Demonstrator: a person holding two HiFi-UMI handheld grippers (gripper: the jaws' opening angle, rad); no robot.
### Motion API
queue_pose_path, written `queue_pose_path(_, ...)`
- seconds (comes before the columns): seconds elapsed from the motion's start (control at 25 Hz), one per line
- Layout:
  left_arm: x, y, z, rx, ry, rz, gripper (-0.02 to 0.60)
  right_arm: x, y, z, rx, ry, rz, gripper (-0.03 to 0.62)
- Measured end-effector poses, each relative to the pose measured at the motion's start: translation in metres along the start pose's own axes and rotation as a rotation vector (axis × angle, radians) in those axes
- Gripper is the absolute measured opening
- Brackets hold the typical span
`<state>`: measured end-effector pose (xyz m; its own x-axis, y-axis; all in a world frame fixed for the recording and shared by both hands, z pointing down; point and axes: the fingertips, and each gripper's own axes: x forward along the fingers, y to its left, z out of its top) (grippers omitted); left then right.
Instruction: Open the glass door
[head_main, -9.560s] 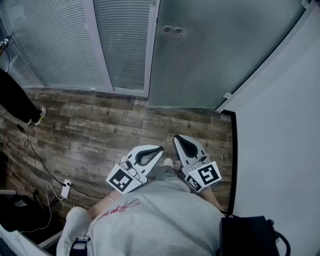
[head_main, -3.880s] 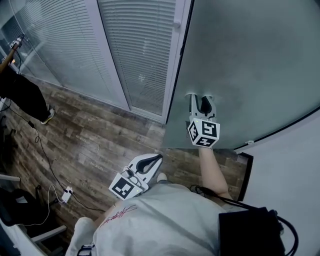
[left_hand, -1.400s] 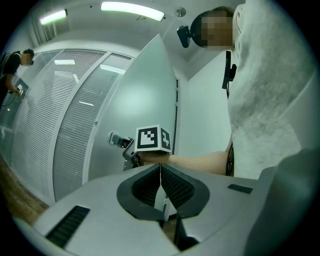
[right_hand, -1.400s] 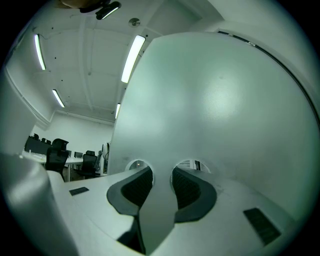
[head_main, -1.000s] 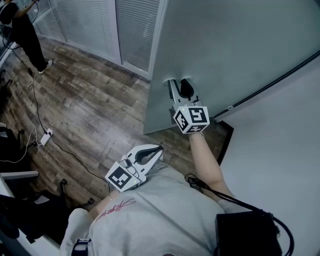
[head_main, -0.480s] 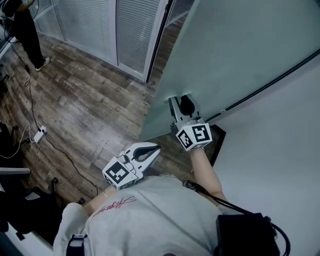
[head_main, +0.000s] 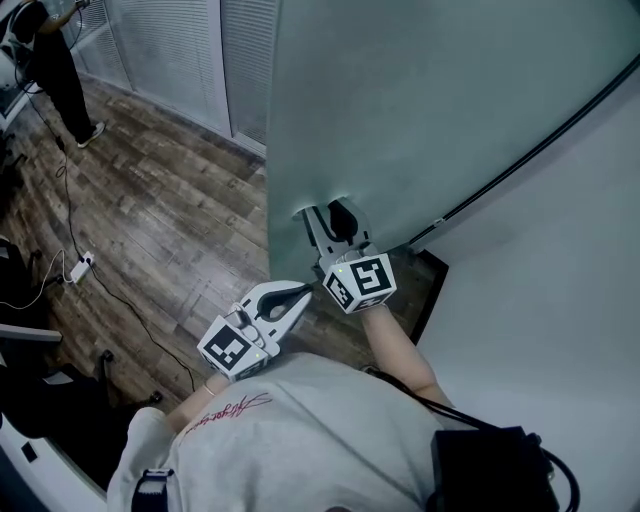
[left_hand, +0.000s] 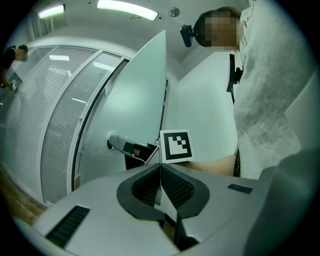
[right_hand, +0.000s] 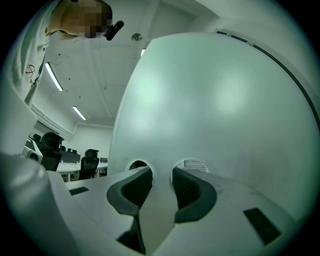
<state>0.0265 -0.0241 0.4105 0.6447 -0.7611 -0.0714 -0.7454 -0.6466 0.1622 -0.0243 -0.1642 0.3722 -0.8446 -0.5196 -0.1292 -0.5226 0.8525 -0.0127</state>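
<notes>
Head view: gripping the glass door (head_main: 420, 110), standing partway open, with the right tool (head_main: 330, 212) at its free edge, best for leverage. Keeping the left tool (head_main: 300, 292) low and back, unneeded.

Left gripper view: jaws pressed together, empty; looking across at the lever handle (left_hand: 122, 145).

Right gripper view: jaws clamped on that handle, facing the frosted pane.

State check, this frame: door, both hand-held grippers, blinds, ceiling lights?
Frosted glass door: partly open.
Right hand-held gripper: shut on the door's strip between two round holes.
Left hand-held gripper: shut, empty.
White slatted blinds: lowered.
Ceiling strip lights: on.
</notes>
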Motion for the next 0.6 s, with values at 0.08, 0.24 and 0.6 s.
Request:
queue_pose_path(0.08,0.004,-0.010,0.000,0.007,0.001,0.009,0.018,-0.006,0.004,0.002,0.000,0.002,0.016,0.129)
queue_pose_path(0.24,0.010,-0.026,-0.003,0.019,-0.001,0.050,0.018,-0.023,0.009,0.003,0.002,0.007,0.048,0.129)
queue_pose_path(0.6,0.015,-0.063,-0.020,0.035,-0.009,0.139,0.018,-0.061,0.023,0.000,0.005,0.005,0.105,0.129)
